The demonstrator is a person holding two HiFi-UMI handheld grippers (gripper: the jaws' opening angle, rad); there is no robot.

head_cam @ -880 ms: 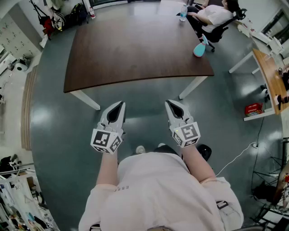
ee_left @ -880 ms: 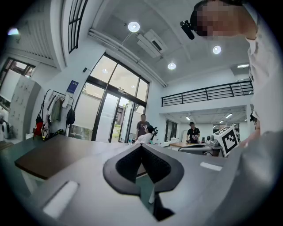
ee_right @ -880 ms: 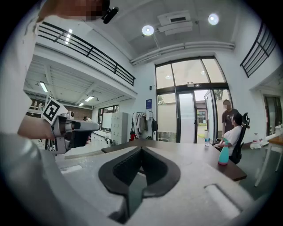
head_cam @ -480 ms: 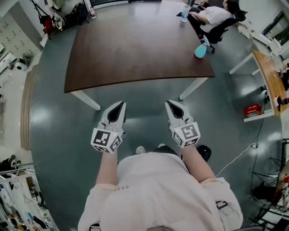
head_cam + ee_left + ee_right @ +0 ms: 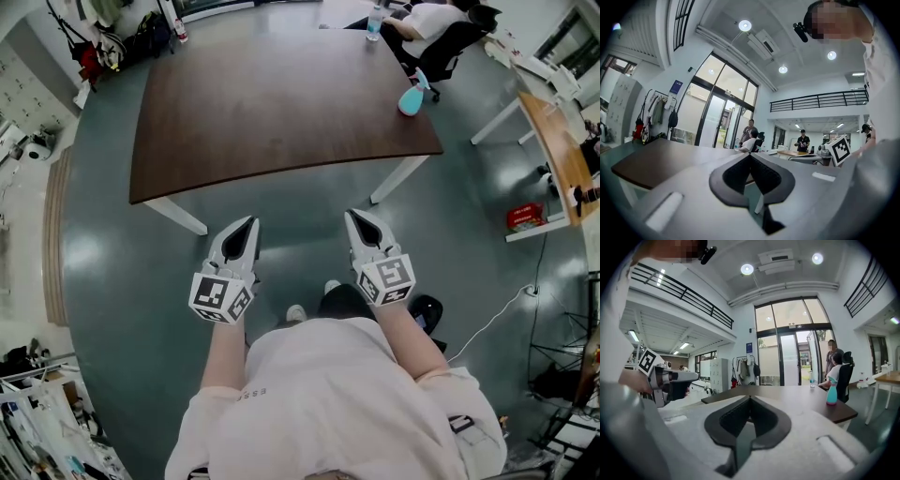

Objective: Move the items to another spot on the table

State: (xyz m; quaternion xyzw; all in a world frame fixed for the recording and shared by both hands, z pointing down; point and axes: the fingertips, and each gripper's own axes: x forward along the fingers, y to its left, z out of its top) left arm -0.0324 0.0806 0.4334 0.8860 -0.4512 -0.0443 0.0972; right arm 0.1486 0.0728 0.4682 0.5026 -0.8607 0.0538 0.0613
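Partly cropped: seated person (image 5: 427, 17) at top edge; water bottle (image 5: 374, 22) tiny.

Beyond the table (image 5: 281, 103), the seated person (image 5: 433, 19) is running off the top edge; the wooden desk (image 5: 561, 141) is getting cropped at the right; the red box (image 5: 525, 218) is showing print too small to read.

The person's foot has stepped forward: a second shoe (image 5: 332, 286) now shows just ahead of the first shoe (image 5: 295, 312). The tabletop (image 5: 281, 103) has slid up the head view a little.
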